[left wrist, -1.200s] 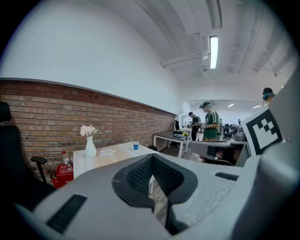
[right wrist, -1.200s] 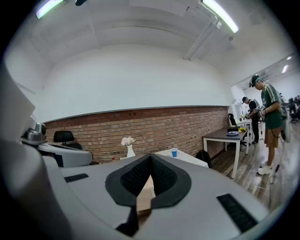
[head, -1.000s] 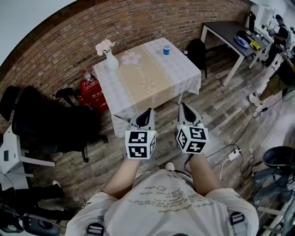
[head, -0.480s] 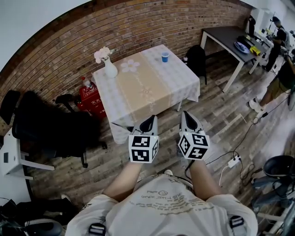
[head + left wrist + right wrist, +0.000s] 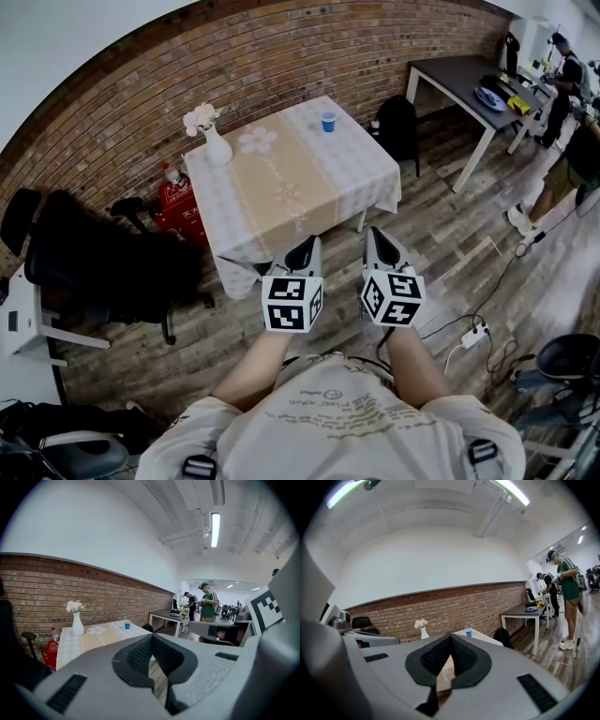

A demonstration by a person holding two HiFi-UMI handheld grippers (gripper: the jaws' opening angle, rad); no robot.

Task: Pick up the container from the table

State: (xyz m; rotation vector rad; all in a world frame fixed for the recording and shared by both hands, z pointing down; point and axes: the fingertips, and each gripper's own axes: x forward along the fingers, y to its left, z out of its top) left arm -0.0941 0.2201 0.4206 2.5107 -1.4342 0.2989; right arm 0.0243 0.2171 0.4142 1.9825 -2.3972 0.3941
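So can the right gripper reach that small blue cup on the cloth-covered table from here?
Probably not yet. The right gripper, jaws shut, hangs by the near side of the cloth-covered table, while the small blue cup stands by the far corner. Nothing blocks the way.

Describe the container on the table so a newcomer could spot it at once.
Find the square cloth-covered table by the brick wall. Near its far right corner in the head view stands a small blue cup. It is the only blue thing there, far shorter than the tall white flower vase at the far left corner.
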